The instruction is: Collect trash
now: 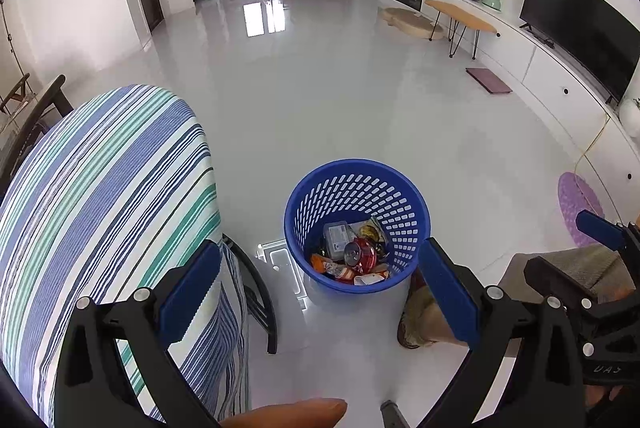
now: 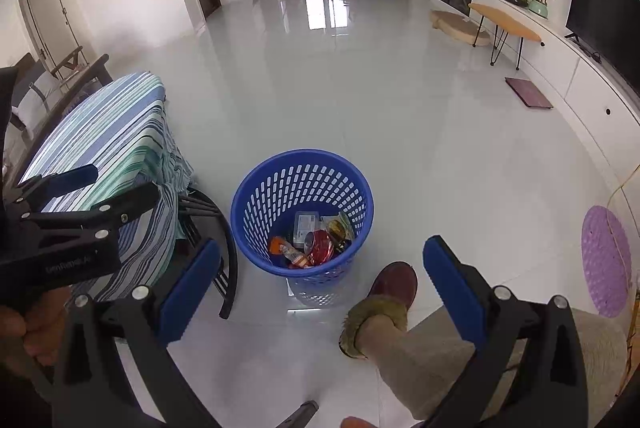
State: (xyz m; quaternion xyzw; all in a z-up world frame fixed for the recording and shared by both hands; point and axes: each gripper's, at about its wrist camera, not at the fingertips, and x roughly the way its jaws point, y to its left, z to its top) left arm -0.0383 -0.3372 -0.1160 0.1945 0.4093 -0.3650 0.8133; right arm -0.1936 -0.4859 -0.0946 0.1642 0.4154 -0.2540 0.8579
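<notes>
Both claws wide, empty (L, R) — trash in blue basket.

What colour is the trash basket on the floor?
Blue: the perforated plastic basket already holds wrappers and a red can. It shows best in the right wrist view.

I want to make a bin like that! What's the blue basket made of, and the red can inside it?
The blue basket looks like moulded plastic: smooth, even colour, neat rows of slots. The red can seems thin metal, with a shiny silvery top and glossy printed side.
</notes>
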